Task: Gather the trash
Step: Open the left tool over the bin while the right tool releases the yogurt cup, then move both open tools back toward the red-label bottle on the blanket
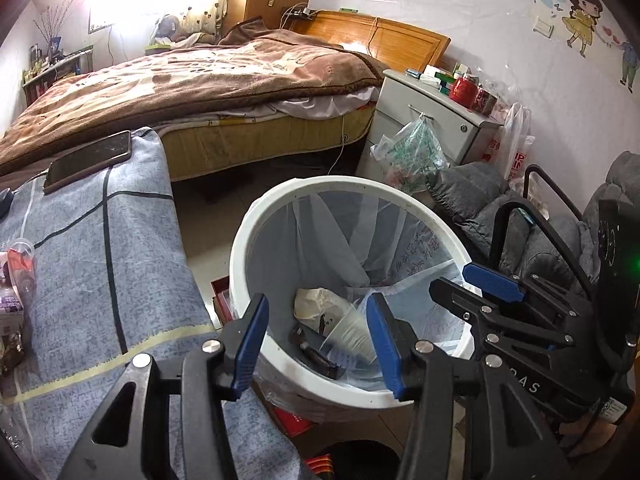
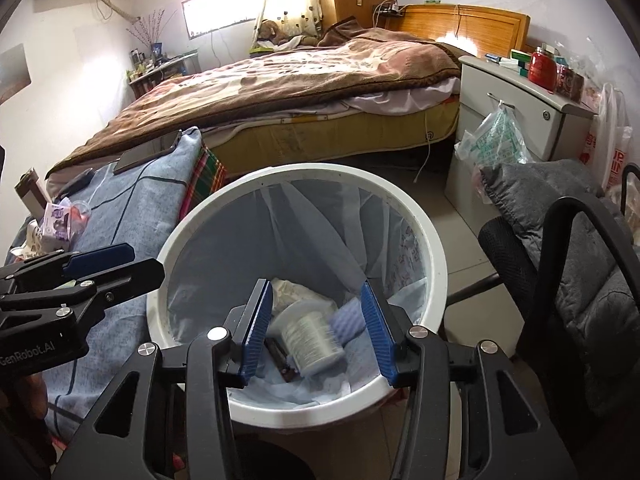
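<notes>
With both the left gripper and right gripper poised over the white bin, jaws released and grasping nothing, the plastic cup is inside; lift clear before fetching the worktop litter.

Left gripper, jaws apart and empty, above the near rim of a white bin lined with a pale bag. Inside the bin: crumpled paper, a clear cup and a dark wrapper. Right gripper at the bin's right rim. At left, a blue-grey cloth bearing a phone; behind, a bed and a nightstand.
</notes>
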